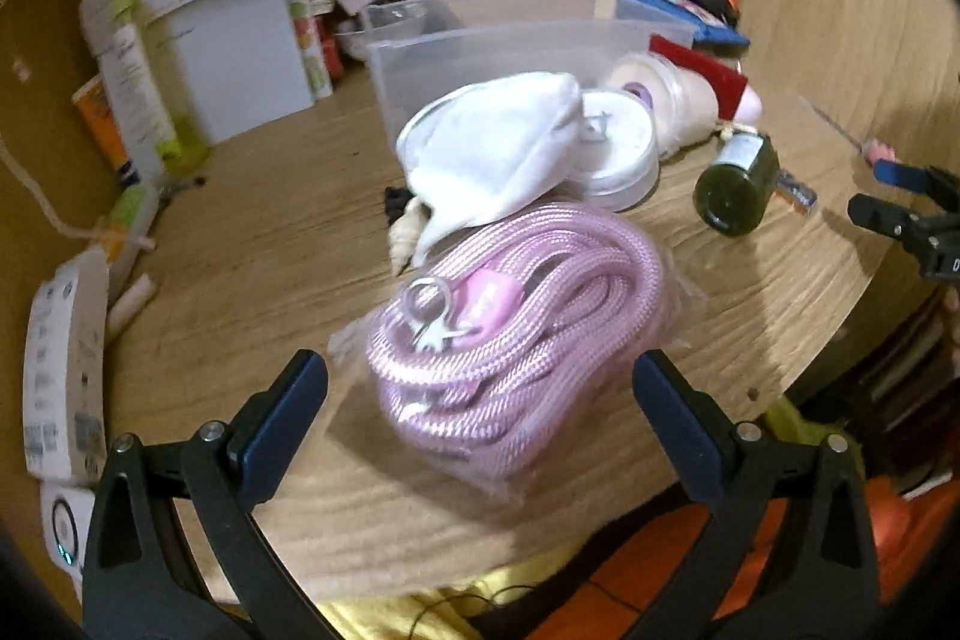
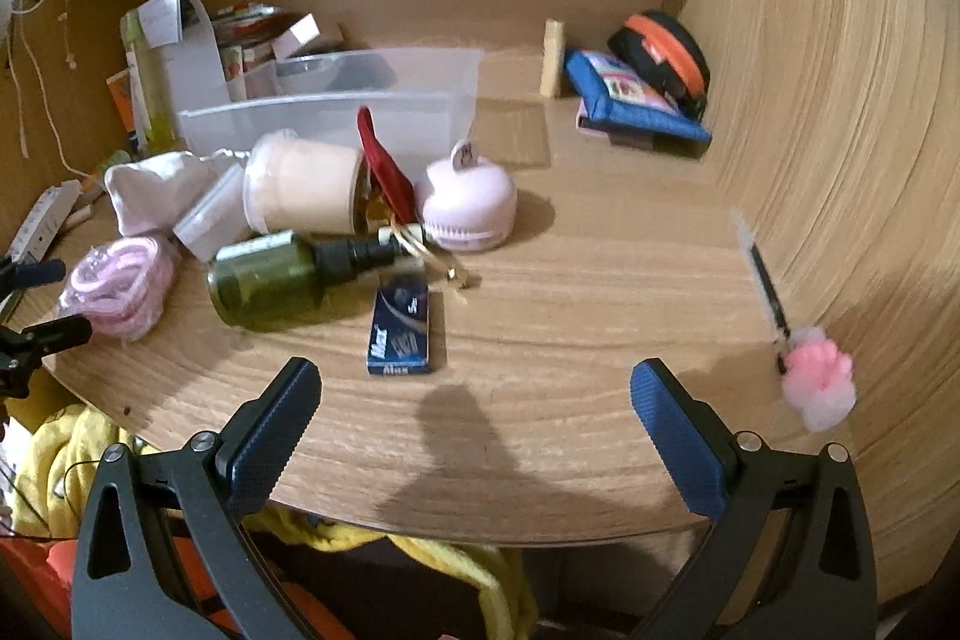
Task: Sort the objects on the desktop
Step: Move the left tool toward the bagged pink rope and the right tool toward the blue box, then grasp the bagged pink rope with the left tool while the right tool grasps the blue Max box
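My left gripper (image 1: 480, 388) is open, its fingers either side of a pink rope coil in a clear bag (image 1: 516, 334) near the desk's front edge. Behind it lie a white cloth pouch (image 1: 492, 154), a round white tin (image 1: 618, 148) and a green bottle (image 1: 735, 187) on its side. My right gripper (image 2: 474, 394) is open and empty over bare desk. Ahead of it lie a blue Max box (image 2: 401, 331), the green bottle (image 2: 270, 277), a cream jar (image 2: 306, 190), a pink round brush (image 2: 468, 208) and the rope coil (image 2: 117, 286). A pen with a pink pompom (image 2: 819, 382) lies at right.
A clear plastic bin (image 2: 336, 112) stands at the back centre. Papers and boxes (image 1: 198, 52) stand at the back left. A blue pouch (image 2: 636, 100) and a black-orange case (image 2: 660, 52) lie in the back right corner by the wooden side wall (image 2: 840, 100).
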`<state>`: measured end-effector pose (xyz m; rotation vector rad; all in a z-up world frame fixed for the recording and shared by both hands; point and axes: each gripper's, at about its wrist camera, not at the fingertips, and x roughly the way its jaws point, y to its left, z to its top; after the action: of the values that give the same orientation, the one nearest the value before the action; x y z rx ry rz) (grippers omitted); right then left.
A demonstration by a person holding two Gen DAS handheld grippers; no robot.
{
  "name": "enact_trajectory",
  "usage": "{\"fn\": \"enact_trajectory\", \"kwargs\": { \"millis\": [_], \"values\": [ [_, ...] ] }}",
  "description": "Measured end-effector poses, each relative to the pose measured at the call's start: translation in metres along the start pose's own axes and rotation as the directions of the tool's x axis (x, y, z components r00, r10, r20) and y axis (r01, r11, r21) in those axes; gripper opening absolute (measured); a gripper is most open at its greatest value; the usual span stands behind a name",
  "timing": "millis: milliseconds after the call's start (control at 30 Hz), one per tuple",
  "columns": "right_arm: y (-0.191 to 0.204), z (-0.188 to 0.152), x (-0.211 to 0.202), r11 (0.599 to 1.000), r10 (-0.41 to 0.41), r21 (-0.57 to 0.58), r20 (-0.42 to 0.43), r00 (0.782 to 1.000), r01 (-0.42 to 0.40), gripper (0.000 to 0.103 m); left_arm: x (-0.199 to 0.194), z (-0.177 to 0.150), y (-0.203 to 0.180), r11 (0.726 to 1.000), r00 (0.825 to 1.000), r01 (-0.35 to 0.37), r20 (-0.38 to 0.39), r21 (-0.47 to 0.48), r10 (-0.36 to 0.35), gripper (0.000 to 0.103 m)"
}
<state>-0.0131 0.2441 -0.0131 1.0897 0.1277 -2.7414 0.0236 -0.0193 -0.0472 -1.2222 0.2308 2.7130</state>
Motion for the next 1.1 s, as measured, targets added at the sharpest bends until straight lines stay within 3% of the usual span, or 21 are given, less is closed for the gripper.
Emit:
{"fn": "enact_trajectory", "kwargs": {
  "millis": [233,400,533,733,1000,1100],
  "values": [
    [0.018,0.002,0.024,0.997,0.038,-0.059,-0.037,0.999,-0.040,0.100,0.020,0.011,-0.010,0.997,1.000,0.020,-0.022,0.069,-0.018,0.103],
    [0.031,0.007,0.037,0.991,0.064,-0.109,-0.067,0.996,-0.071,0.087,0.029,0.021,-0.009,0.996,0.998,0.057,-0.037,0.071,-0.055,0.103],
    [0.033,0.014,0.042,0.989,0.101,-0.100,-0.086,0.991,-0.109,0.080,0.040,0.029,-0.004,0.990,0.988,0.136,-0.077,0.026,-0.134,0.103],
    [0.033,0.018,0.045,0.986,0.113,-0.116,-0.087,0.990,-0.123,0.066,0.042,0.030,-0.011,0.989,0.988,0.145,-0.068,0.042,-0.142,0.103],
    [0.026,0.020,0.042,0.987,0.112,-0.111,-0.080,0.991,-0.120,0.028,0.030,0.024,-0.013,0.988,0.989,0.147,-0.039,0.051,-0.145,0.071],
    [0.026,0.017,0.039,0.987,0.112,-0.112,-0.074,0.991,-0.119,0.025,0.025,0.022,-0.017,0.987,0.989,0.147,-0.036,0.058,-0.145,0.065]
  ]
}}
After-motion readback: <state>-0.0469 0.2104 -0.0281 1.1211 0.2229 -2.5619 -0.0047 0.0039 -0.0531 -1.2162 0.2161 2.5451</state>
